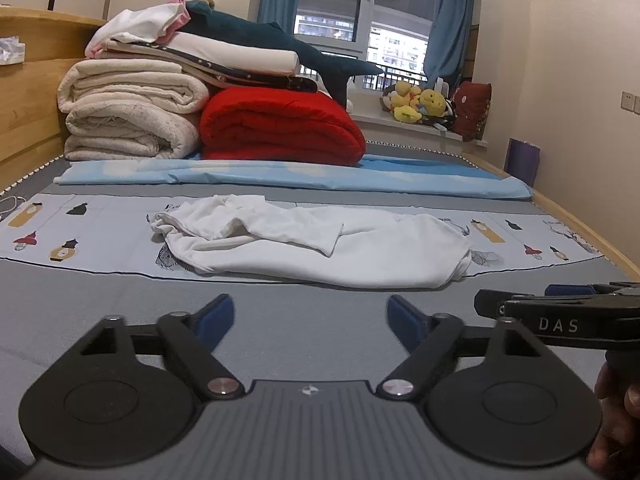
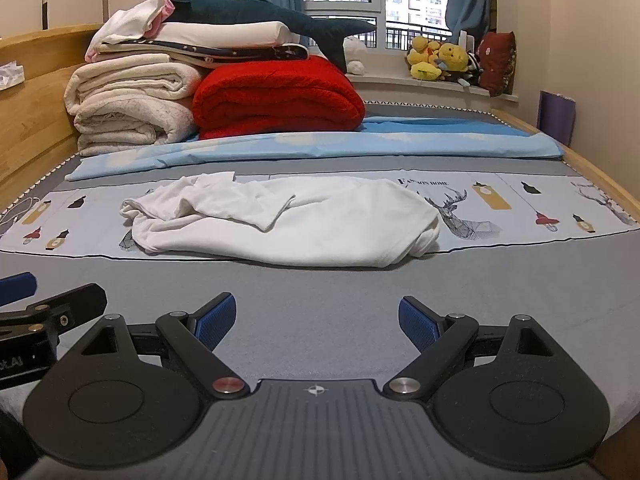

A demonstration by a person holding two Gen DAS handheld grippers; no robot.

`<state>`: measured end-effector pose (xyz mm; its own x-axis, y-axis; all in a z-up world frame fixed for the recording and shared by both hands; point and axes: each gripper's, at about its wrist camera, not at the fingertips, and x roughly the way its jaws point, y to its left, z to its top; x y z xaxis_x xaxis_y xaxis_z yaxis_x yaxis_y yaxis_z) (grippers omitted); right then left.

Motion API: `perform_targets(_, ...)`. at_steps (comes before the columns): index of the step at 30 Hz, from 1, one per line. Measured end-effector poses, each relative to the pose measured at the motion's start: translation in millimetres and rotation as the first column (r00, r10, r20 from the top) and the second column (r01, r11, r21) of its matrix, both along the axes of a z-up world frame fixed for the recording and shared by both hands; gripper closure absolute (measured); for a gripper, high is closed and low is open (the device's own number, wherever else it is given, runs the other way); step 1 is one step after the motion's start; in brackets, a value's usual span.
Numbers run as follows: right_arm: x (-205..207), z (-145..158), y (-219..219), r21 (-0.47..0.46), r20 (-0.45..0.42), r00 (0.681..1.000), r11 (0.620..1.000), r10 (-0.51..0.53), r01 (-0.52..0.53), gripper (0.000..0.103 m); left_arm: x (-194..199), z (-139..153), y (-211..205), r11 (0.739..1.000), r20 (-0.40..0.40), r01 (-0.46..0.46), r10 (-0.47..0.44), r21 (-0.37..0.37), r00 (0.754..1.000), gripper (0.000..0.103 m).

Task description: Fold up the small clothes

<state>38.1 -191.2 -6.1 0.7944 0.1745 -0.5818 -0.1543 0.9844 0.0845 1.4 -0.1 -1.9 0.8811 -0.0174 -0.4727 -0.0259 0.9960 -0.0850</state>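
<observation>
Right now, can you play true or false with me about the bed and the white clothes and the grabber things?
1. The white garment lies crumpled on the bed, not folded. True.
2. The left gripper is squeezing the white garment. False: its jaws are open with nothing between them, short of the cloth.
3. The red blanket sits folded beside the cream blankets. True.
4. The right gripper is shut. False: its jaws stand wide open over the grey sheet.
5. Yellow plush toys sit on the windowsill. True.
</observation>
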Motion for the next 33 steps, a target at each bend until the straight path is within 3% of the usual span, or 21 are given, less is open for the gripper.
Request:
perform_targets(4,0,0,-1,0.003,-0.002,1.000,1.000,0.003,-0.003,0.016,-2,1,-5,1.000,-0.008,0.011,-0.011,-0.005,1.000,0.034)
perform_targets(11,2,1,0,0.020,-0.007,1.000,1.000,0.009,-0.009,0.020,0,3,-5,1.000,-0.025,0.029,-0.029,0.011,0.999,0.043)
perform_targets(13,1,2,2,0.017,0.001,1.000,1.000,0.014,-0.014,0.020,0,4,-4,1.000,-0.019,0.030,-0.030,-0.009,0.999,0.050)
perform_targets(17,1,4,5,0.015,0.013,1.000,1.000,0.013,-0.013,0.020,3,3,-2,0.999,-0.072,0.033,-0.032,0.014,0.997,0.058)
perform_targets(33,12,7,3,0.039,0.015,0.999,0.999,-0.029,0.028,0.025,7,2,-3,0.999,-0.025,0.038,-0.037,0.031,0.999,0.057)
